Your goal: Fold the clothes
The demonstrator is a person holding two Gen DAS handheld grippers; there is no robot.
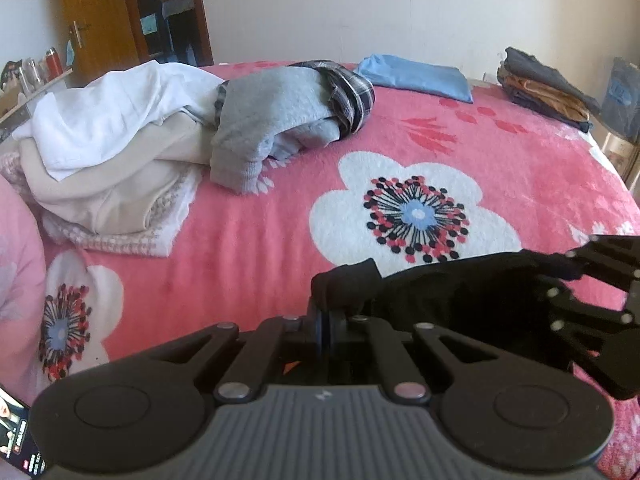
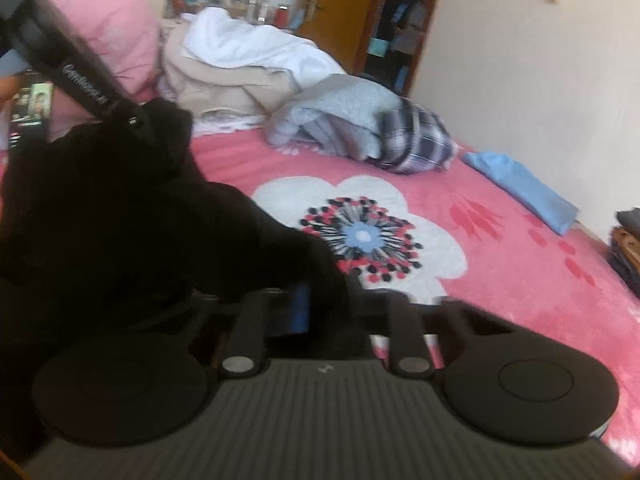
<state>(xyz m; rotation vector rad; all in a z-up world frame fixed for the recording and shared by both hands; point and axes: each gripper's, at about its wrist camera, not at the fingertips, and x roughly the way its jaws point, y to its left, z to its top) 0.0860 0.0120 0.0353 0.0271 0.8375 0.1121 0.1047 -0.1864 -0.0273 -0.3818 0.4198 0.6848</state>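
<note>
A bed with a pink flowered blanket (image 1: 240, 248) fills the room; the far wall (image 1: 360, 8) is plain and pale; a brown door (image 1: 96, 12) stands open at the far left; beside it a shelf (image 1: 36, 76) carries bottles; daylight is soft and even.

**Hidden, cropped and blurred**

The black garment (image 2: 120, 216) covers the right hand-held gripper's fingertips (image 2: 320, 300), so their grip cannot be read. The whole right wrist view is smeared. A phone (image 1: 16, 436) is cut by the left view's edge. The folded stack (image 2: 628, 252) runs off the right edge. Items on the far shelf (image 1: 36, 68) are too small to identify.
</note>
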